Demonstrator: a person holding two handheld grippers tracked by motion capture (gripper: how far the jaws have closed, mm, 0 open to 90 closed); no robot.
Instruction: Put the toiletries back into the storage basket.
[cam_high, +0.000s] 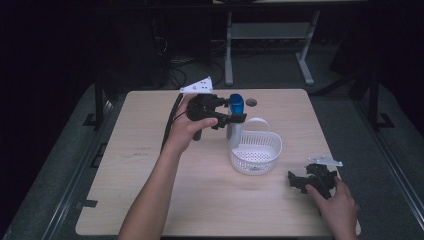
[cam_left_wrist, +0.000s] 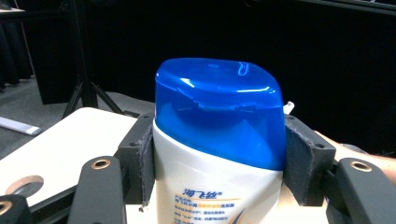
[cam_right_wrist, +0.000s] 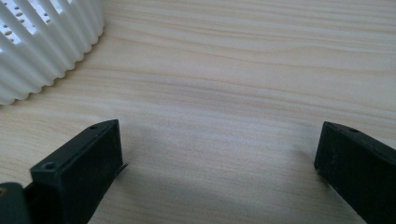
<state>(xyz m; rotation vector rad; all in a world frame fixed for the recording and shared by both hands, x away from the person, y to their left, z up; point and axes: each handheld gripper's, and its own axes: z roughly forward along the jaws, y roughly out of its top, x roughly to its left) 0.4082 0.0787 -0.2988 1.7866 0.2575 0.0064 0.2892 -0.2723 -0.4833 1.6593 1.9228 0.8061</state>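
Note:
A white bottle with a blue cap (cam_high: 235, 114) (cam_left_wrist: 219, 140) stands upright over the far rim of a white slotted basket (cam_high: 256, 152). My left gripper (cam_high: 231, 111) (cam_left_wrist: 218, 154) is shut on the bottle, its two black pads pressed against the sides just below the cap. My right gripper (cam_high: 296, 181) (cam_right_wrist: 219, 154) rests low on the wooden table near its front right corner, jaws wide apart with bare wood between them. The basket's ribbed wall (cam_right_wrist: 42, 46) lies at the upper left of the right gripper view.
The basket has a white handle (cam_high: 257, 121) arched over it. A small round mark (cam_high: 251, 102) sits on the table's far edge behind the bottle. Dark floor, cables and a grey stand (cam_high: 270, 35) lie beyond the table.

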